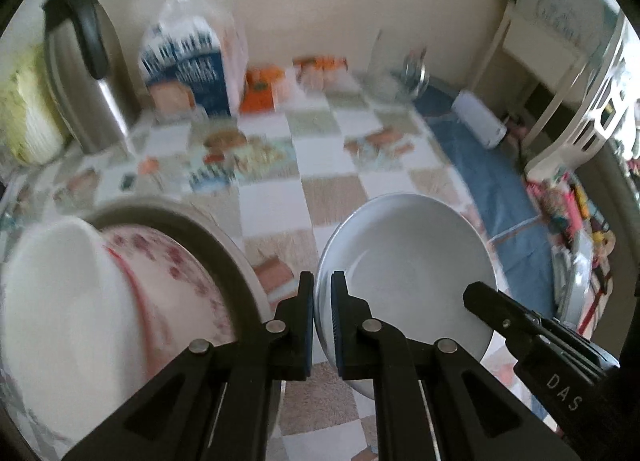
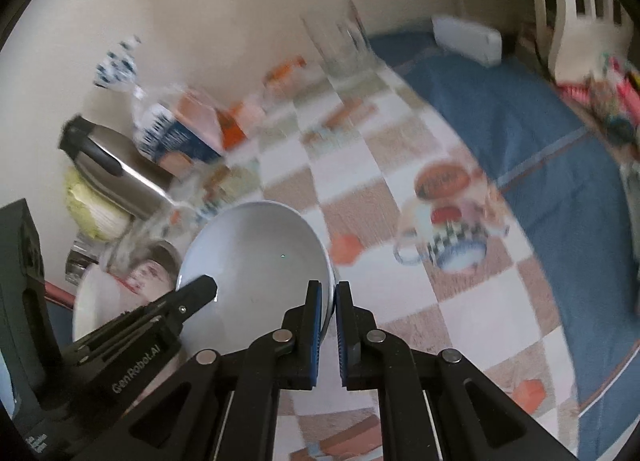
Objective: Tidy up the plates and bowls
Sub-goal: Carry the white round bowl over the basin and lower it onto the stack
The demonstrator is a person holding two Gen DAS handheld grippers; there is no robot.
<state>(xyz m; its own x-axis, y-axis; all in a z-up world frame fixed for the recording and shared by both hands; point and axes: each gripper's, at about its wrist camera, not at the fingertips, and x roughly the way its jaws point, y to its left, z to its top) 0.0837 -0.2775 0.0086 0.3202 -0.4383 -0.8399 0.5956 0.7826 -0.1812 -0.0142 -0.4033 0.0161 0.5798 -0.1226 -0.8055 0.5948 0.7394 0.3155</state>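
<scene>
A big table with a checked cloth of white, tan and pale green squares (image 1: 276, 201) fills most of both views, and a plain blue cloth (image 2: 520, 133) covers its far right side. At the back left, by the cream wall, stands a tall shiny silver jug with a black handle (image 1: 86, 73). Next to it is a clear bread bag with blue and white print (image 1: 188, 61). Close in on the left sits a white bowl with red flower marks (image 1: 100, 301), resting on a round plate with a dark grey rim (image 1: 224, 245). In the middle, held up above the table and tilted, is a plain pale grey-white shallow bowl (image 1: 408, 265). The black left gripper (image 1: 322, 289) is squeezed tight on the left edge of this bowl, with the rim between its blue pads. The black right gripper (image 2: 328, 297) is squeezed tight on the other edge, so the bowl hangs between the two. On the table near the blue cloth there is a mug shape with orange, red and black-and-white checks (image 2: 448, 217), too blurry to tell if it is real or printed. Far back is a small white box (image 1: 480, 121).
</scene>
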